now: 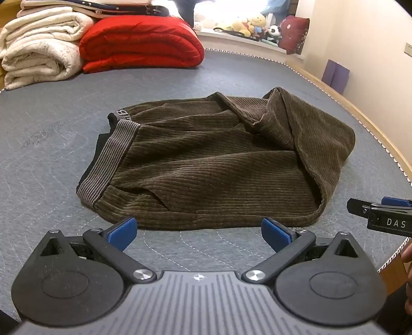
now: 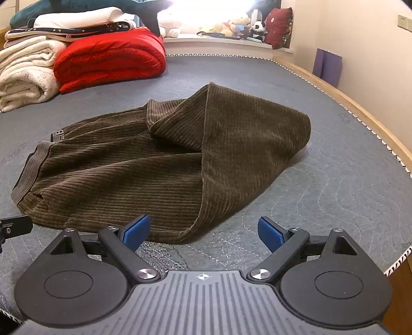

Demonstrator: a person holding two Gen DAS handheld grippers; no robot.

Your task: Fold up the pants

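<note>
Brown corduroy pants (image 1: 219, 165) lie folded over on the grey mattress (image 1: 51, 144), striped waistband at the left and the fold at the right. They also show in the right wrist view (image 2: 167, 159). My left gripper (image 1: 198, 232) is open and empty, just in front of the near edge of the pants. My right gripper (image 2: 203, 232) is open and empty, in front of the near right corner of the pants. Its tip shows at the right edge of the left wrist view (image 1: 360, 207).
Folded white blankets (image 1: 38, 51) and a red quilt (image 1: 139, 41) are stacked at the far left of the mattress. Plush toys (image 1: 252, 24) and a red cushion (image 1: 293, 33) sit on the window sill. The wooden bed edge (image 1: 360, 113) runs along the right.
</note>
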